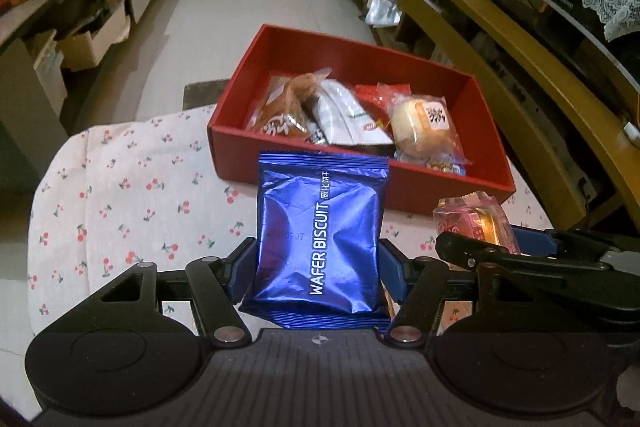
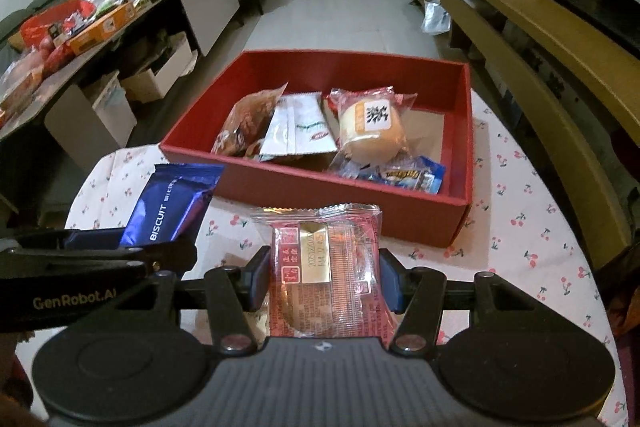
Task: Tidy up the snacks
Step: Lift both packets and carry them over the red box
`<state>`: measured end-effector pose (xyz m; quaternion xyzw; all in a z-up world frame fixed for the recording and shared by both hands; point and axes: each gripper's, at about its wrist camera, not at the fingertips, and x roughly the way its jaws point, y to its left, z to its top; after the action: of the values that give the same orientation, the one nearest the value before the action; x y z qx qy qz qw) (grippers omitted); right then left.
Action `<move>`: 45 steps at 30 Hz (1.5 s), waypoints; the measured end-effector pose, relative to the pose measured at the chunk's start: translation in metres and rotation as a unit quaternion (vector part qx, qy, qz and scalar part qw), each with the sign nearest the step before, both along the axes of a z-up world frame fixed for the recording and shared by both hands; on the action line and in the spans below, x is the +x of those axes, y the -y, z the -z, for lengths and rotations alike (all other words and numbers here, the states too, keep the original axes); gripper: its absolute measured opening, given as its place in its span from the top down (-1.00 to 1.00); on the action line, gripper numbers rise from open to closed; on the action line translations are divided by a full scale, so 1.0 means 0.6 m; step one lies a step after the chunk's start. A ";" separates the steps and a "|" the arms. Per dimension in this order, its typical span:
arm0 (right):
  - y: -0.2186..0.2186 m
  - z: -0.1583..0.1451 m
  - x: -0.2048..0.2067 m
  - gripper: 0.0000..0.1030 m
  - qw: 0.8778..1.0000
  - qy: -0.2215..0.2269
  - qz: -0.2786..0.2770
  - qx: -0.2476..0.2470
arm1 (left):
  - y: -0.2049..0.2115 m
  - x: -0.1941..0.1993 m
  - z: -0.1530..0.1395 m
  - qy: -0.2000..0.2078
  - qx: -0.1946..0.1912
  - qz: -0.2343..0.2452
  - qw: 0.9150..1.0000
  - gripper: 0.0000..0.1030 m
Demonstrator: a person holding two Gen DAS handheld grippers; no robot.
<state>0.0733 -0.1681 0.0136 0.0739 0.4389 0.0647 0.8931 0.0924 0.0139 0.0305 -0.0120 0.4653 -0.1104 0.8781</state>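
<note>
My left gripper (image 1: 318, 267) is shut on a blue wafer biscuit pack (image 1: 320, 235), held upright above the cherry-print tablecloth (image 1: 132, 187), just in front of the red box (image 1: 360, 51). My right gripper (image 2: 324, 277) is shut on a red-and-clear pastry pack (image 2: 326, 267), also held in front of the red box (image 2: 360, 67). The box holds several wrapped snacks, among them a round bun (image 2: 370, 131) and a white sachet (image 2: 304, 127). The two grippers are side by side; the biscuit pack (image 2: 172, 203) shows in the right wrist view and the pastry pack (image 1: 476, 223) in the left wrist view.
A wooden shelf unit (image 2: 540, 39) runs along the right. A long table (image 2: 80, 23) loaded with boxes and food stands on the left, with cartons under it. Tiled floor (image 2: 352, 7) lies beyond the box.
</note>
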 end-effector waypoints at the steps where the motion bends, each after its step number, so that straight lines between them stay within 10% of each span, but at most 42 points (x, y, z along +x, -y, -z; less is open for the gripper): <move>1: 0.002 -0.003 0.001 -0.42 1.000 0.003 0.003 0.001 | 0.002 0.001 -0.003 0.003 0.000 0.001 1.000 -0.35; 45: 0.044 -0.015 0.140 -0.42 0.997 0.046 0.052 0.022 | 0.054 0.127 -0.031 0.054 0.009 -0.014 0.998 -0.32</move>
<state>0.1572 -0.1943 0.0226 0.1137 0.3916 0.0309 0.9126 0.1687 -0.0182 0.0490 -0.0048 0.4177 -0.0939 0.9037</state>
